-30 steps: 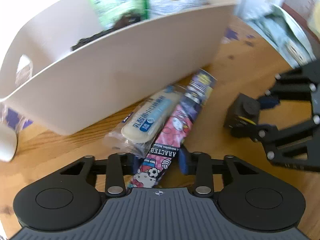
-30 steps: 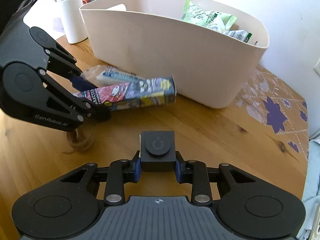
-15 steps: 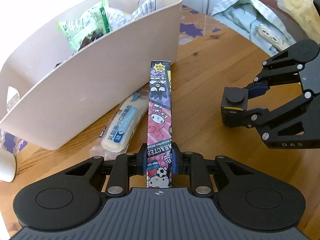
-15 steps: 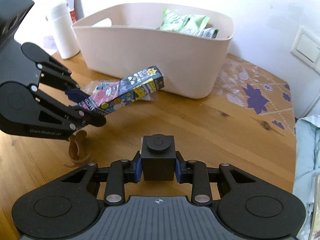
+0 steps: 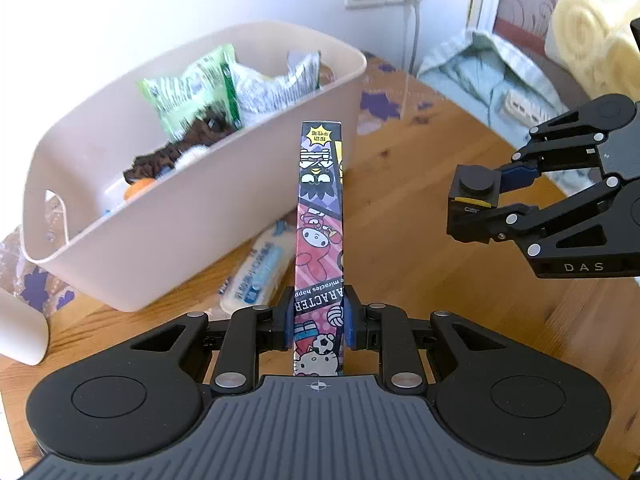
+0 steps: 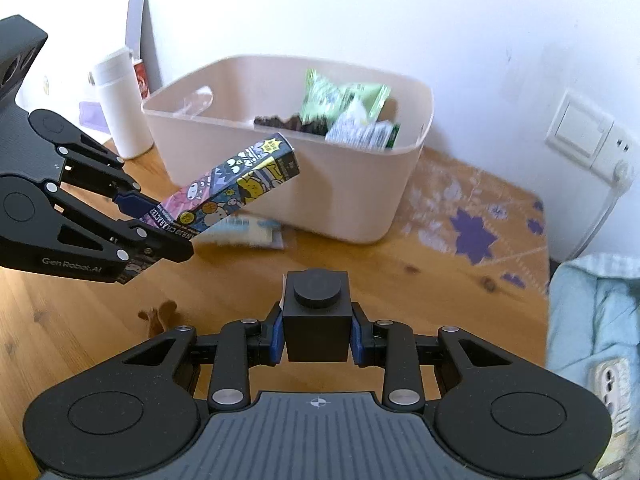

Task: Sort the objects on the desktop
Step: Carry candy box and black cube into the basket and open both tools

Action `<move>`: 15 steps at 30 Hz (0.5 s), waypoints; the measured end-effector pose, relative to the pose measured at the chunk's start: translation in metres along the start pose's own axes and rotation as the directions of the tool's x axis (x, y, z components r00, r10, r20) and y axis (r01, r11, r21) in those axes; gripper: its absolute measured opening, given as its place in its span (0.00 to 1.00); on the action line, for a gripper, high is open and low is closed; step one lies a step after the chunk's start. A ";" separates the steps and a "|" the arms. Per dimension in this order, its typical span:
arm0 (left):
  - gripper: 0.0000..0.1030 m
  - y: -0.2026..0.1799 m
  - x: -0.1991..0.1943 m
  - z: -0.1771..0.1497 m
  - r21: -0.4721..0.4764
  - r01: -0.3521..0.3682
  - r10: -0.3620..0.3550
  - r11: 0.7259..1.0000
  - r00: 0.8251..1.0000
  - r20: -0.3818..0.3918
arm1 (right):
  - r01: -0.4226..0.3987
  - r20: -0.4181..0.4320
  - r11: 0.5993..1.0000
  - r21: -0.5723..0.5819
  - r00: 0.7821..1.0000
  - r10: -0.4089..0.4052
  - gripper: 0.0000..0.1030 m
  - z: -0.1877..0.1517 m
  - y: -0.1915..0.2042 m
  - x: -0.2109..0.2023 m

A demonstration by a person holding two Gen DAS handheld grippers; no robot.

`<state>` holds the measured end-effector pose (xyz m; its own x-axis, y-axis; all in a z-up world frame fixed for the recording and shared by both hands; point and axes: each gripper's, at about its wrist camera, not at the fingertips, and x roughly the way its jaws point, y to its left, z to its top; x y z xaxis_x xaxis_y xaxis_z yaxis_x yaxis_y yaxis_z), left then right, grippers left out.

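With the left claw (image 5: pixel 318 316) clamped on one end of the cartoon-printed box (image 5: pixel 320 216) and the right claw (image 6: pixel 318 334) gripping the black cube (image 6: pixel 316 316), the box's long free end ahead risked striking the bin (image 5: pixel 224 216) wall and pivoting loose.

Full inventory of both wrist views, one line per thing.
bin: 1, beige, on the table near the wall
snack bags: at least 2, green and silver, in the bin, on top of dark and orange items I can't identify
cartoon box: 1, multicolour, lifted off the table, held at one end
white packet: 1, white and blue, on the table against the bin
black cube: 1, black, held above the table
bottle: 1, white, on the table left of the bin
rubber bands: small tan tangle, on the table
cloth: 1, pale blue, past the table edge
table: 1, wood
left gripper: black, shut on the cartoon box
right gripper: black, shut on the black cube
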<state>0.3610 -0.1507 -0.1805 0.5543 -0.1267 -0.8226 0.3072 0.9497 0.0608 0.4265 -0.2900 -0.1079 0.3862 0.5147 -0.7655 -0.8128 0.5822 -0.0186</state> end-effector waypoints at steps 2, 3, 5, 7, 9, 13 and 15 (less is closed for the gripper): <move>0.22 0.002 -0.009 0.003 -0.005 0.001 -0.001 1.000 1.000 0.022 | 0.009 0.017 1.000 -0.006 1.000 -0.009 0.28 0.008 -0.002 -0.006; 0.22 0.004 -0.014 0.005 -0.006 0.003 -0.003 1.000 0.999 0.035 | 0.013 0.027 1.000 -0.011 1.000 -0.013 0.28 0.013 -0.002 -0.010; 0.22 0.007 -0.025 0.009 -0.005 0.006 -0.005 1.000 0.998 0.063 | 0.024 0.048 0.999 -0.023 0.999 -0.023 0.28 0.024 -0.003 -0.017; 0.22 0.011 -0.036 0.014 -0.004 0.005 -0.005 1.000 0.996 0.094 | 0.035 0.071 0.999 -0.032 0.997 -0.033 0.28 0.037 -0.005 -0.021; 0.22 0.018 -0.048 0.020 -0.012 0.003 -0.001 1.000 0.992 0.124 | 0.043 0.090 0.998 -0.036 0.995 -0.040 0.28 0.048 -0.006 -0.024; 0.22 0.035 -0.067 0.033 -0.047 -0.015 0.023 0.999 0.983 0.180 | 0.057 0.128 0.997 -0.045 0.990 -0.051 0.28 0.077 -0.007 -0.025; 0.22 0.046 -0.075 0.040 -0.068 -0.030 0.043 0.997 0.978 0.202 | 0.059 0.142 0.997 -0.051 0.989 -0.051 0.28 0.088 -0.006 -0.023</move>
<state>0.3646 -0.1088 -0.0936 0.7120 -0.1412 -0.6879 0.2377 0.9702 0.0468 0.4609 -0.2493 -0.0337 0.4849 0.5685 -0.6646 -0.8099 0.5787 -0.0960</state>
